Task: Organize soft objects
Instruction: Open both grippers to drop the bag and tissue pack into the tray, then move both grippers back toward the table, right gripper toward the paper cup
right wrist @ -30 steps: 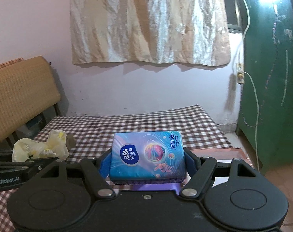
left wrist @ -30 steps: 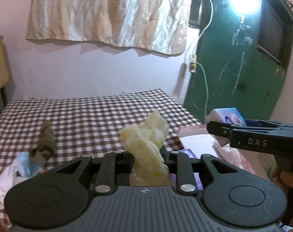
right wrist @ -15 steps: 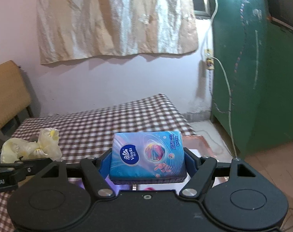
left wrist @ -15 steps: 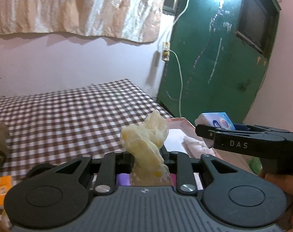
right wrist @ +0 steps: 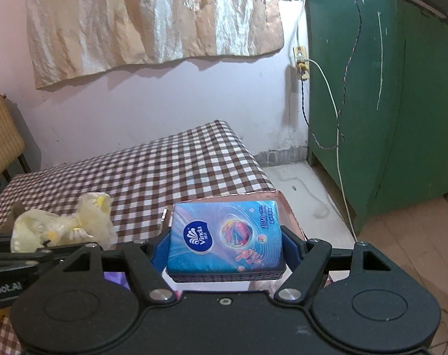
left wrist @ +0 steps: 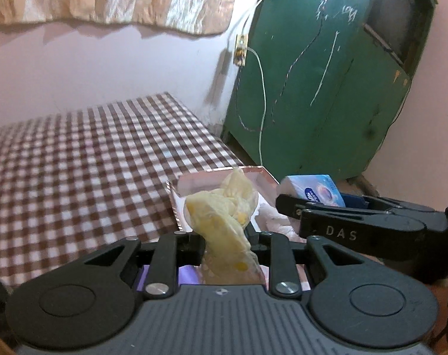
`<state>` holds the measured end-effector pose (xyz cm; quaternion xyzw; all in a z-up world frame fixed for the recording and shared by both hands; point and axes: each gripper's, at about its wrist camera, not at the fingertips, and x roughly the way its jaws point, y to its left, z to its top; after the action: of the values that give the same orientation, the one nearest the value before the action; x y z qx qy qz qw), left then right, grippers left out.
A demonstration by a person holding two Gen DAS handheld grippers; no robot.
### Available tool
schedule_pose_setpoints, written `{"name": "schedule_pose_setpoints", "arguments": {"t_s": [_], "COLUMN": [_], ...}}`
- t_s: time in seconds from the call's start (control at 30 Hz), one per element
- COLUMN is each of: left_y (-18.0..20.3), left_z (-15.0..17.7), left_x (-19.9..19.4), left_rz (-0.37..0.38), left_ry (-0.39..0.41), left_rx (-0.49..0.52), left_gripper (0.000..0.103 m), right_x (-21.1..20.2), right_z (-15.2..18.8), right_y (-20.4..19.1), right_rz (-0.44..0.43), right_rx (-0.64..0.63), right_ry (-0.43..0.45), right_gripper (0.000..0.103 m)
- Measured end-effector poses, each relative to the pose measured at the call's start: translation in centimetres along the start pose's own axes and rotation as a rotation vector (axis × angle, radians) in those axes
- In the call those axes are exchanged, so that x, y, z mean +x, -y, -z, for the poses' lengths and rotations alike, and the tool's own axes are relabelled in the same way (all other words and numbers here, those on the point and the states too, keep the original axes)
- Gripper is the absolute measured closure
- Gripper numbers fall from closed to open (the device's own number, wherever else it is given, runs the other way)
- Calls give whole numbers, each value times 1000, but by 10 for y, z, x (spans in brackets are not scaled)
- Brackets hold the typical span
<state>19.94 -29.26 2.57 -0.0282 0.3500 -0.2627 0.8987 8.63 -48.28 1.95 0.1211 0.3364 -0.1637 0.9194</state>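
Both fingers closed | left (left wrist: 224, 236): yellow cloth (left wrist: 221, 210) | right (right wrist: 225, 245): tissue pack (right wrist: 224, 233)

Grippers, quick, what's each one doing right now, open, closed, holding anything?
Left gripper: closed on the yellow cloth.
Right gripper: closed on the blue tissue pack.

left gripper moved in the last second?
Yes. The left gripper, shut on the yellow cloth, swung right: the green door fills more of its view, and the pink box now sits ahead.
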Motion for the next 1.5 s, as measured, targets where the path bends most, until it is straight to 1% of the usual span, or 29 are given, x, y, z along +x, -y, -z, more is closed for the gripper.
{"name": "schedule_pose_setpoints", "arguments": {"t_s": [0.2, 0.23, 0.27, 0.33, 0.4, 0.47, 0.53, 0.6, 0.67, 0.73, 0.87, 0.93, 0.97, 1.07, 1.2, 1.5], "left_y": [2, 1, 2, -1, -3, -3, -3, -5, -5, -4, -3, -4, -5, -10, -21, -52], "left_z": [-5, -6, -7, -8, -7, -9, -10, -11, -11, -10, -8, -6, -6, -2, 5, 18], "left_x": [22, 25, 28, 32, 31, 29, 23, 14, 3, -9, -30, -41, -44, -60, -81, -119], "left_rz": [32, 37, 37, 65, 74, 58, 40, 10, -31, -74, -139, -173, -184, -215, -254, -308], "left_ry": [-30, -29, -29, -36, -40, -33, -20, -14, -5, 11, 20, 16, 20, 24, 36, 60], "left_rx": [-37, -43, -49, -67, -82, -83, -75, -64, -49, -23, 8, 21, 22, 20, 9, -40], "left_gripper": [75, 71, 61, 47, 42, 31, 29, 23, 14, 8, 7, 4, 2, 2, 1, 0], "right_x": [27, 30, 33, 38, 42, 41, 36, 27, 16, 5, -19, -30, -35, -51, -66, -77], "right_z": [-3, -4, -4, -5, -5, -6, -6, -7, -7, -7, -6, -3, -2, 3, 6, 13], "right_y": [14, 17, 20, 23, 26, 26, 25, 22, 17, 12, -3, -12, -17, -32, -58, -109], "right_rz": [15, 16, 16, 21, 19, 10, 9, 10, 26, 38, 52, 61, 55, 3, -6, -74], "right_rx": [21, 27, 35, 45, 58, 70, 68, 59, 45, 35, -15, -39, -41, -51, -110, -146], "right_ry": [-34, -36, -37, -37, -44, -33, -23, -8, 9, 21, 36, 41, 42, 50, 59, 52], "right_gripper": [16, 16, 16, 15, 13, 12, 11, 11, 10, 10, 10, 10, 10, 10, 10, 9]}}
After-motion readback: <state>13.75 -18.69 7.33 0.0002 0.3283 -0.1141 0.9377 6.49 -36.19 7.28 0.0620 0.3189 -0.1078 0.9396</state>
